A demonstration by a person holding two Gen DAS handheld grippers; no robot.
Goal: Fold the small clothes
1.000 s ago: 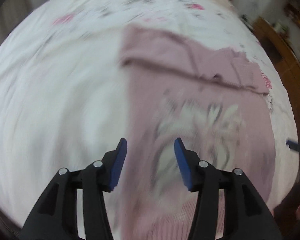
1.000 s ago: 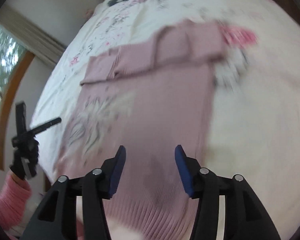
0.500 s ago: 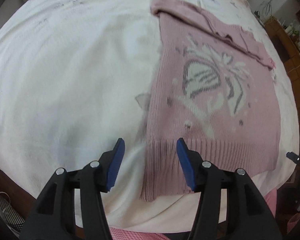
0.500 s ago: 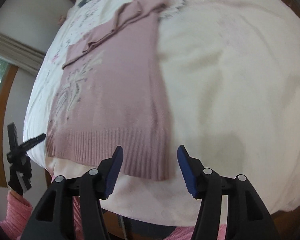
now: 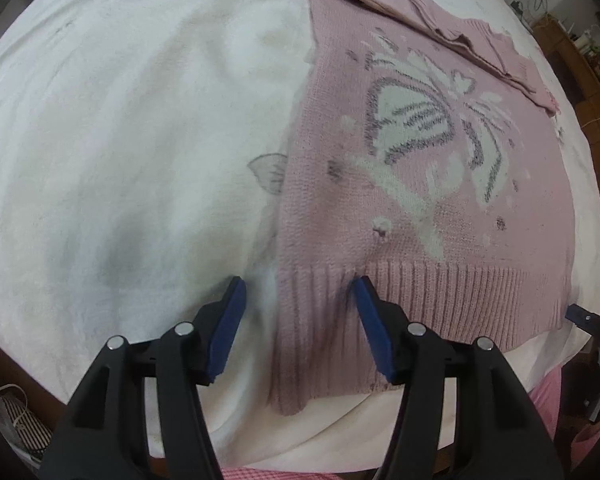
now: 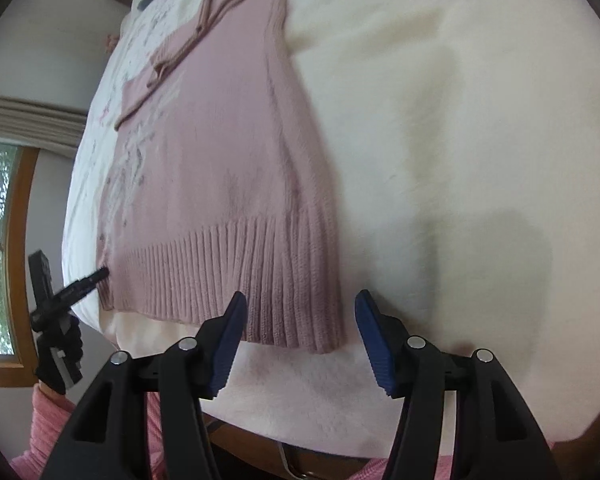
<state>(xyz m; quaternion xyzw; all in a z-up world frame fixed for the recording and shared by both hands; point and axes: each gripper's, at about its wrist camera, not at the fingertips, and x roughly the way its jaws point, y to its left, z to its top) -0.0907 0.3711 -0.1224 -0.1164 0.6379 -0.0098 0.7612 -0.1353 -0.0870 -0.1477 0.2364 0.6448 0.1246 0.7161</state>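
Hem corners of the pink knitted butterfly sweater [image 5: 420, 184], flat on the white fleece bed [image 5: 132, 140], sit between my spread left tool [image 5: 298, 294] and right tool [image 6: 300, 308]. Next I pinch both corners and fold upward.

Ribbed knit sweater [image 5: 420, 184]; fluffy matt blanket [image 5: 140, 140]

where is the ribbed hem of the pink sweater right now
The ribbed hem of the pink sweater lies at the near edge of the white bed cover, one corner between each open tool's tips: left tool, right tool.
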